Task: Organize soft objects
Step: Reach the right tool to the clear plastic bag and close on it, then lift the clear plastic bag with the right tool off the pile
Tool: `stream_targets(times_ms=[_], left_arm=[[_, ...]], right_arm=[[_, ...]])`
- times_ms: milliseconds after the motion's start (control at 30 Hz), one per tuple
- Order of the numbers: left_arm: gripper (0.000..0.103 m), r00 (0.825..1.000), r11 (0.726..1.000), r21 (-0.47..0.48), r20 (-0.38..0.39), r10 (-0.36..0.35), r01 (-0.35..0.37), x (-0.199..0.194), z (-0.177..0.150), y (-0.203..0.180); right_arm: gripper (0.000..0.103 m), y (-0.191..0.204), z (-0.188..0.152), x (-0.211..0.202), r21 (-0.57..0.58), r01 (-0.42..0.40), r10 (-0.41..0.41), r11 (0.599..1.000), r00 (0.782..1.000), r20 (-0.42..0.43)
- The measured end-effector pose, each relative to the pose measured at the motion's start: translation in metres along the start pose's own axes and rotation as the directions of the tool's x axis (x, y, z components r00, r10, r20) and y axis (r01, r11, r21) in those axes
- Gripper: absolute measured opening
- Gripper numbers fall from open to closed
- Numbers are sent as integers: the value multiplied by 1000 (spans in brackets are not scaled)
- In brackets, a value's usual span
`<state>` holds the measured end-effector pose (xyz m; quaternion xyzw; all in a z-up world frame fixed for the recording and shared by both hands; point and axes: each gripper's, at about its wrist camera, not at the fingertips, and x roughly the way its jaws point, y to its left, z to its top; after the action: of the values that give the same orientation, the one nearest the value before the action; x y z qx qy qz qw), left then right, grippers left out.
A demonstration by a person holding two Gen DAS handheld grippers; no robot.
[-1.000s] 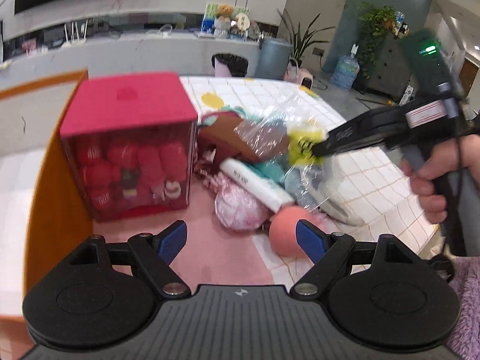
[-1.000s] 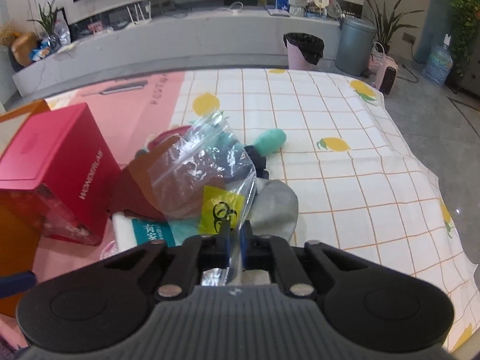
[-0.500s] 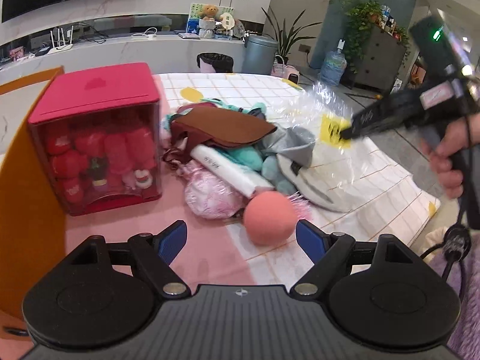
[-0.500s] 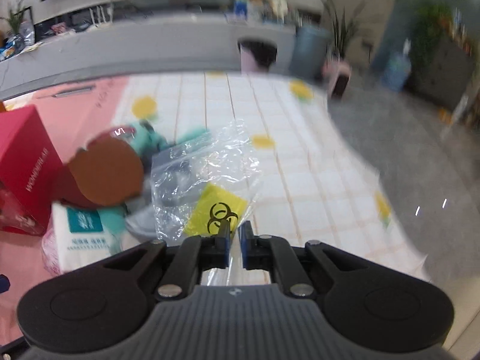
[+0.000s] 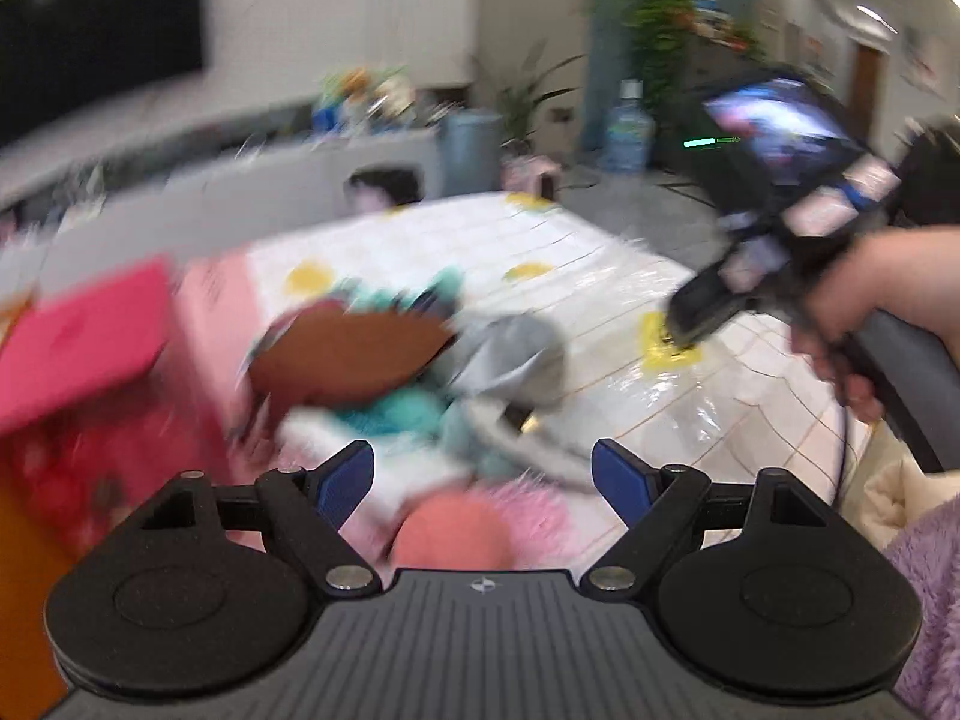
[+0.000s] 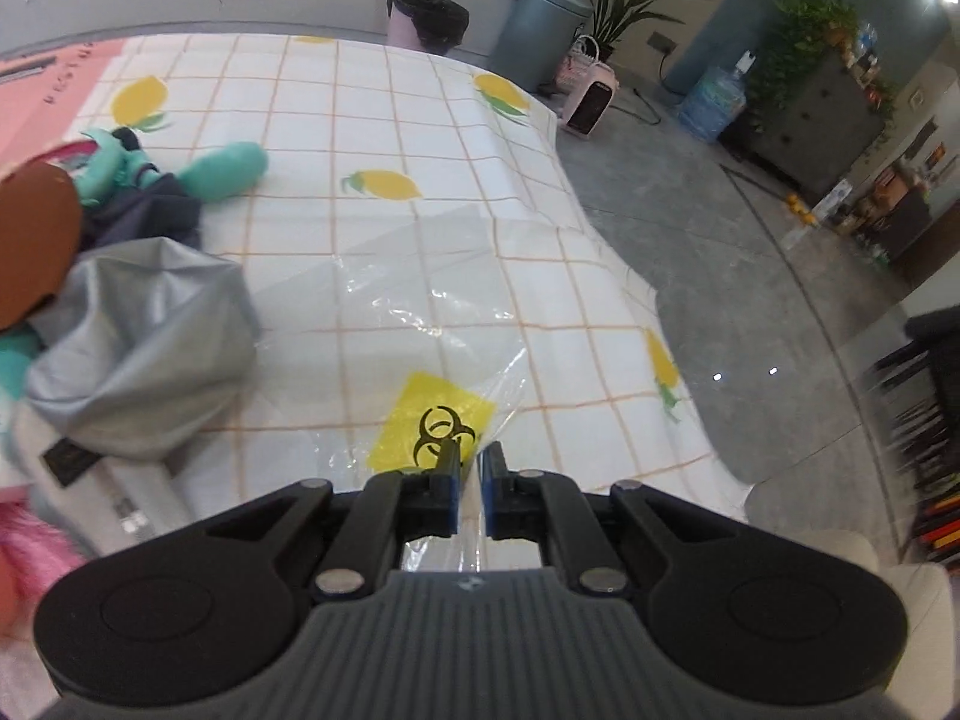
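Note:
My right gripper is shut on the edge of a clear plastic bag with a yellow biohazard label; the bag lies flat on the lemon-print tablecloth. In the blurred left wrist view the same gripper, held by a hand, presses the bag's label down at the right. My left gripper is open above a pile of soft things: a brown round cushion, a grey fabric pouch, teal plush, a salmon ball.
A red box with a clear front stands left of the pile, beside an orange panel. The table's right edge drops to the floor. A grey bin, a pink bin and a small heater stand beyond.
My right gripper carried the bag away from the pile to the right and lowered it flat onto the cloth. My left gripper moved toward the pile and rolled; its view is now blurred.

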<state>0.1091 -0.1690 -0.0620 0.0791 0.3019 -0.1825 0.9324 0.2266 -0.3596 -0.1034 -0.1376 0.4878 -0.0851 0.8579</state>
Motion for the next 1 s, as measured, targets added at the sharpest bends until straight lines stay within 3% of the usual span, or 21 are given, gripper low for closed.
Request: stream_targets(times_ms=[100,200,267,300,400,467,533,567,700,767,833,1000], left_arm=[[97,999,994,109,32,-10,7,20,8,-18],[95,999,982,188,42,17,-24,42,17,-32],[87,999,975,219,38,16,-23,56,22,-35],[85,1000,974,224,20,5,-10,63,25,-35],[78,999,975,224,-32,-6,13,82,31,-35],[67,999,973,230,-33,12,-5,88,31,-37],[62,999,975,223,-36,22,-13,94,30,-36],[53,998,977,213,-50,30,-19,96,29,-35],[38,993,983,174,-86,77,-61,106,25,-33],[23,994,982,173,-63,89,-77,102,22,-32],[9,995,984,157,-40,96,-89,95,20,-28],[4,1000,997,71,4,-26,26,54,24,-12]], right_arm=[[5,-2,7,11,-8,19,-19,1000,1000,-19],[6,-15,7,21,79,-30,36,996,997,-67],[14,-18,6,25,105,-48,56,993,996,-71],[23,-19,5,26,103,-52,60,993,996,-66],[28,-28,5,41,139,-68,82,988,992,-93],[38,-39,7,44,197,-86,106,977,990,-90],[64,-45,9,48,249,-103,129,963,988,-87],[68,-47,9,49,270,-111,138,956,987,-82],[100,-48,11,41,305,-229,247,924,969,-19],[100,-42,13,37,282,-255,267,925,964,-7],[100,-32,13,37,232,-219,232,948,972,-29],[100,-23,9,47,177,-177,197,968,975,-106]])
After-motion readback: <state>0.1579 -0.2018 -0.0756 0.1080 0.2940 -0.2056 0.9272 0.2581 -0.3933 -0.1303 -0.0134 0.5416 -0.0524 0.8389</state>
